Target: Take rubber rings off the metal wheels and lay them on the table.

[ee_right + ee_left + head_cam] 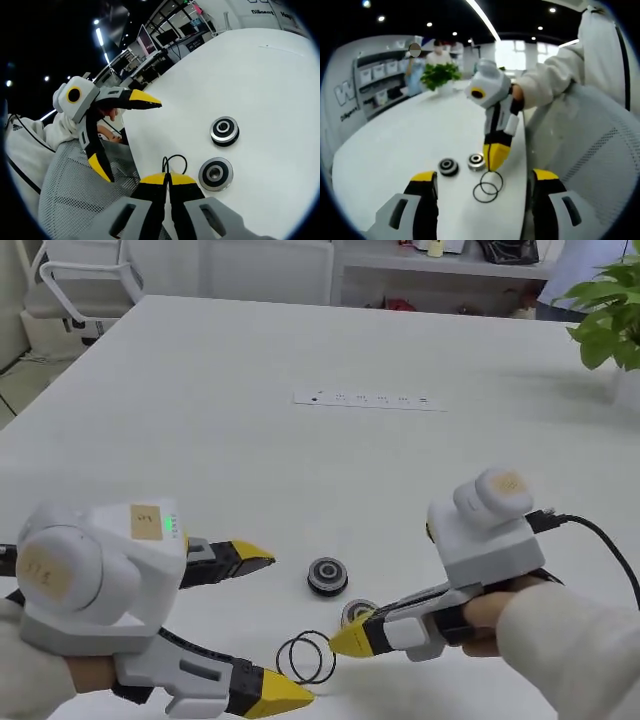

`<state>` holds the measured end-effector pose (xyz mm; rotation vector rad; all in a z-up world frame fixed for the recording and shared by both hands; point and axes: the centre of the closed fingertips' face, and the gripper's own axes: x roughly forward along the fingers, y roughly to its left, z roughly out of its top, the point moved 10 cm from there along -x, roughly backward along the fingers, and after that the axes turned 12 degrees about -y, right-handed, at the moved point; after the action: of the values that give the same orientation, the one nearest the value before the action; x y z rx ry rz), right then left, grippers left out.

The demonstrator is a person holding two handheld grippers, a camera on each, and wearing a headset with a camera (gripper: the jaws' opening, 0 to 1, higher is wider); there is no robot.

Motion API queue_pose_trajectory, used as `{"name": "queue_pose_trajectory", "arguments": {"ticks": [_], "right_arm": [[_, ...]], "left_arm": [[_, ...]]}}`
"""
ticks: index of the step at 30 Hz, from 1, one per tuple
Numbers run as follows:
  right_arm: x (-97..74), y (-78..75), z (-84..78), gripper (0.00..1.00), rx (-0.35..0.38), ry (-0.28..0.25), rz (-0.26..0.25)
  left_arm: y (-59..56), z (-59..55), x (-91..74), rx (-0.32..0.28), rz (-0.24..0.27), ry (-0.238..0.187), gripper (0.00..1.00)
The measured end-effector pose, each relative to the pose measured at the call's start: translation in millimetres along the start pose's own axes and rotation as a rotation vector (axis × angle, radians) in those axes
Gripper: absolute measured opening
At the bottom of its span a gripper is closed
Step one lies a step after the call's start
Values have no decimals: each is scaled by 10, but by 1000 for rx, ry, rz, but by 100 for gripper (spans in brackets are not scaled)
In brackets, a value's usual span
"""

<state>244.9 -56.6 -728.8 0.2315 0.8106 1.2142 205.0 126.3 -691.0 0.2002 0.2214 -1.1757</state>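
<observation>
power strip (365, 400) and plant (608, 315) well beyond wheels (327, 576)

The right tool (342, 642) partly hides one metal wheel (356, 611); the marks on the strip (368, 400) lying on the surface (200, 390) are too small to read.

A big letter W stood on the far wall (342, 92), small words under it were too blurry, the sticker (147, 523) on the left claw (278, 628) was too small to read.
</observation>
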Motion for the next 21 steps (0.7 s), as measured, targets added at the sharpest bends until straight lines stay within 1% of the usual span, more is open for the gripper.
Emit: {"name": "queue_pose_trajectory", "arguments": {"ticks": [4, 8, 13, 21], "right_arm": [[10, -11, -20, 0, -5, 12, -5], [18, -34, -45, 0, -15, 24, -21], [32, -47, -65, 0, -13, 21, -30], [41, -86, -82, 0, -37, 24, -66]], "left_arm": [[1, -7, 0, -4, 1, 2, 77], [-4, -16, 4, -6, -4, 7, 76], [-2, -24, 6, -6, -4, 12, 76], [-12, -19, 8, 3, -9, 13, 75]]}}
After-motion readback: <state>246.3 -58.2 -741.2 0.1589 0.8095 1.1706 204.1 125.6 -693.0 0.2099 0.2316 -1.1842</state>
